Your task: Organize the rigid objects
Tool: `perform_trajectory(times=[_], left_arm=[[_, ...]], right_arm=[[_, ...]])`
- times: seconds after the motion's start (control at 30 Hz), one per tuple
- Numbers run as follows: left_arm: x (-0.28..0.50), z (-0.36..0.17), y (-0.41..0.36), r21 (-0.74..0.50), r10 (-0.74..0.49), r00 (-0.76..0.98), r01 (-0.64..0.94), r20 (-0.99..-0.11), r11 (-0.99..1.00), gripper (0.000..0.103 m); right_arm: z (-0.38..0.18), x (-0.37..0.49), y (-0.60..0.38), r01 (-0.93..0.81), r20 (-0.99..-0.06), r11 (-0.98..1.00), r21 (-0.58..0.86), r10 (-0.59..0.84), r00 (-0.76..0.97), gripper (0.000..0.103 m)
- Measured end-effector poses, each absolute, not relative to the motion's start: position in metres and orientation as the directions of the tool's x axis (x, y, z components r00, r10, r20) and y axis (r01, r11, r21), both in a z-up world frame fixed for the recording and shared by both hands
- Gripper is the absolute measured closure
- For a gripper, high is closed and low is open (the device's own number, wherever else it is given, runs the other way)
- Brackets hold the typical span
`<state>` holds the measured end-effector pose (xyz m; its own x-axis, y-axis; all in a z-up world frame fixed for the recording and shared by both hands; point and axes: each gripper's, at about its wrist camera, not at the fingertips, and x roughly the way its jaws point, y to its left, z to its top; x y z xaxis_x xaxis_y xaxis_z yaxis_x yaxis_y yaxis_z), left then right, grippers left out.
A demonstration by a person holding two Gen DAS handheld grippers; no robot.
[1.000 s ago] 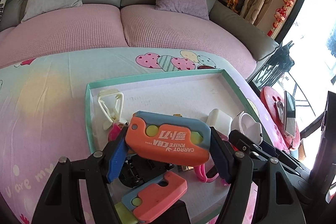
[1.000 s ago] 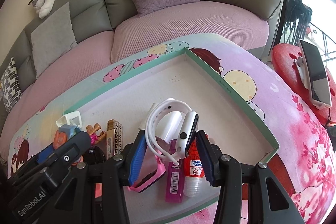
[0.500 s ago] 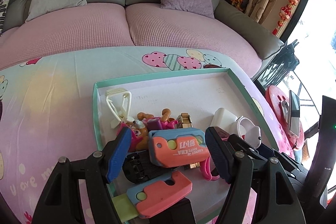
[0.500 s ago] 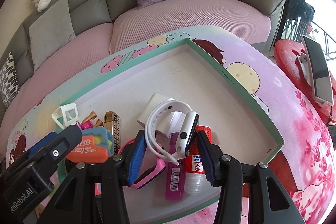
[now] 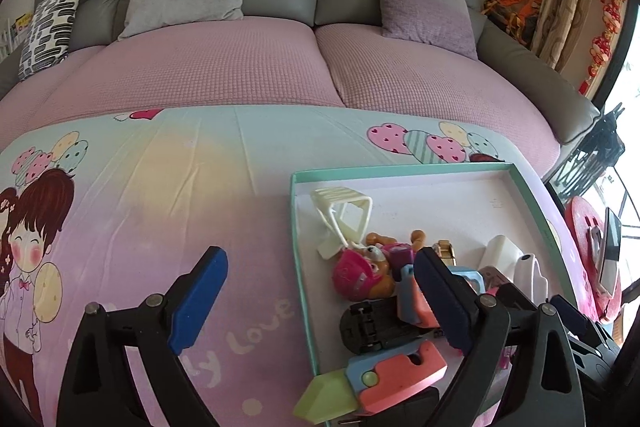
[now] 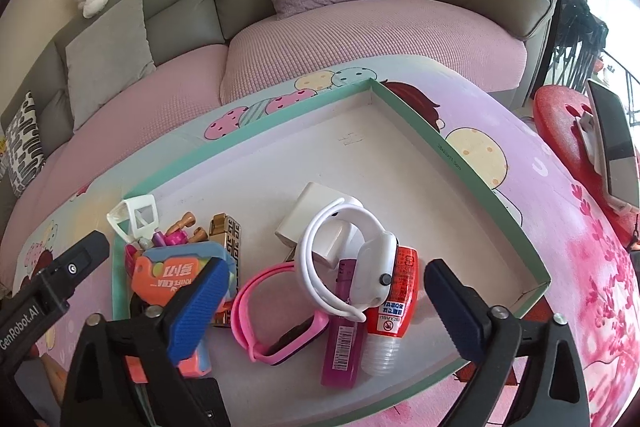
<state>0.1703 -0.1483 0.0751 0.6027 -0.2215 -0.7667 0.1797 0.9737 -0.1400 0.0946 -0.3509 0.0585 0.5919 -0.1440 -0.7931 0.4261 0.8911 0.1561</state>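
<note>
My left gripper [image 5: 320, 303] hangs wide open and empty over the tablecloth [image 5: 160, 187] beside the tray [image 6: 480, 187], while my right gripper [image 6: 324, 311], also spread wide and empty, frames the white watch [image 6: 352, 263] lying in it.

Bright daylight from the window [image 5: 624, 131] at right, blown-out glare there, soft faint shadows in the tray [image 6: 460, 163], strong fisheye bending, black vignette at the corners, focus sharp at centre, softer toward the edges
</note>
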Motion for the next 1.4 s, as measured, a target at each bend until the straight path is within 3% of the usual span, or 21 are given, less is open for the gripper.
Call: perform_trajectory(times=[0.37, 1.17, 1.4], left_arm=[[0.170, 0.071, -0.109, -0.122, -0.109, 0.650, 0.024, -0.752, 0.992, 0.008], [0.093, 0.103, -0.081, -0.117, -0.078, 0.612, -0.024, -0.787, 0.993, 0.008], [0.057, 0.089, -0.070, 0.062, 0.089, 0.595, -0.067, -0.799, 0.996, 0.008]], right_arm=[[0.067, 0.097, -0.335, 0.378, -0.769, 0.917, 0.125, -0.152, 0.621, 0.000], [0.094, 0.039, -0.283, 0.254, -0.766, 0.960, 0.120, -0.073, 0.639, 0.000], [0.093, 0.011, -0.272, 0.228, -0.764, 0.970, 0.088, -0.082, 0.640, 0.000]])
